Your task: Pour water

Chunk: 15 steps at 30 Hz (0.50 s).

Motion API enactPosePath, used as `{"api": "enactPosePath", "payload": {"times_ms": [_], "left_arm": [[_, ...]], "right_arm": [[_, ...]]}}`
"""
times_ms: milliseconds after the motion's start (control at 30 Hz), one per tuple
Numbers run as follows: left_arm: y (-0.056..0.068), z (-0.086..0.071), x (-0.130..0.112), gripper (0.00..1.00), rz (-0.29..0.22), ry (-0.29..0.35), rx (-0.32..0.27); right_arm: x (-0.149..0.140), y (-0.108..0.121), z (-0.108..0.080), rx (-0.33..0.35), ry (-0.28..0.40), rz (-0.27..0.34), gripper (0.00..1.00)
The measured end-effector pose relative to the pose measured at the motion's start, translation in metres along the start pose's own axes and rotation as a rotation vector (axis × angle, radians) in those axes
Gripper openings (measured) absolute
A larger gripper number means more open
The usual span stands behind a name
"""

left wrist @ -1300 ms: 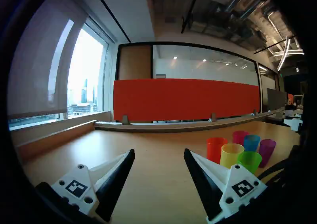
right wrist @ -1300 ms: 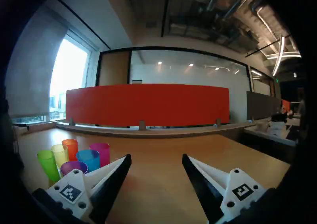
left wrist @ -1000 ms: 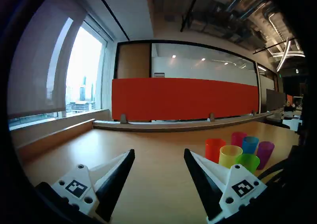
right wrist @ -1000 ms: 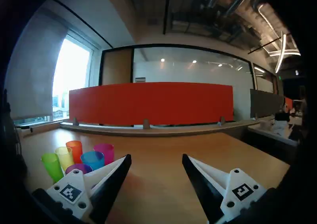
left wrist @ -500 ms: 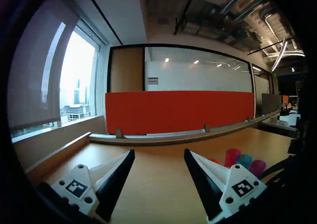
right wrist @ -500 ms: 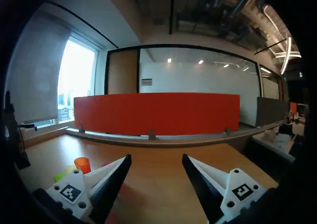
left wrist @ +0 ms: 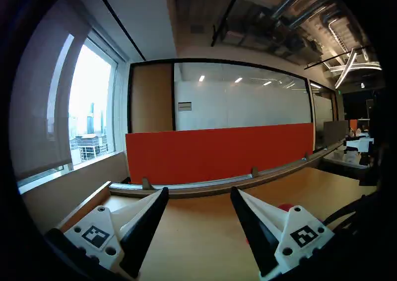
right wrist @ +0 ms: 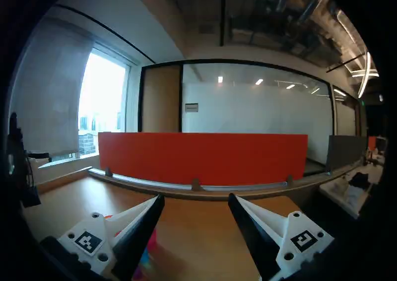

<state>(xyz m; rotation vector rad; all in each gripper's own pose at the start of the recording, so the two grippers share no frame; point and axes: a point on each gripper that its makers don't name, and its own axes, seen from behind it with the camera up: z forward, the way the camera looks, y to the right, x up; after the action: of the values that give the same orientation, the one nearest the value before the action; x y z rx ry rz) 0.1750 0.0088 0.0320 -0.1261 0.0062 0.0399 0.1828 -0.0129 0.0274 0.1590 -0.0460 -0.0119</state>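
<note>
left gripper [left wrist: 198, 191] spread, empty | right gripper [right wrist: 195, 197] spread, empty | wooden table [left wrist: 198, 236] below (cups [right wrist: 151, 239] barely peeking out)

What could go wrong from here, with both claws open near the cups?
1. The cups sit low beside the open right claw, mostly hidden behind its finger; a sideways move may knock them over.
2. In the left gripper view, a sliver of a red cup peeks past the open left claw, so aiming a grasp could be hard.
</note>
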Motion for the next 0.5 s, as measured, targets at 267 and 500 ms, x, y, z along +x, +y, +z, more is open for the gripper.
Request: {"api": "enactPosePath", "payload": {"times_ms": [267, 500], "left_arm": [[0.009, 0.004, 0.009, 0.92, -0.001, -0.002, -0.046], [0.027, 0.007, 0.014, 0.92, -0.045, 0.003, -0.134]], "right_arm": [[-0.002, -0.001, 0.003, 0.019, -0.016, -0.002, 0.99], [0.001, -0.015, 0.004, 0.097, -0.012, 0.006, 0.99]]}}
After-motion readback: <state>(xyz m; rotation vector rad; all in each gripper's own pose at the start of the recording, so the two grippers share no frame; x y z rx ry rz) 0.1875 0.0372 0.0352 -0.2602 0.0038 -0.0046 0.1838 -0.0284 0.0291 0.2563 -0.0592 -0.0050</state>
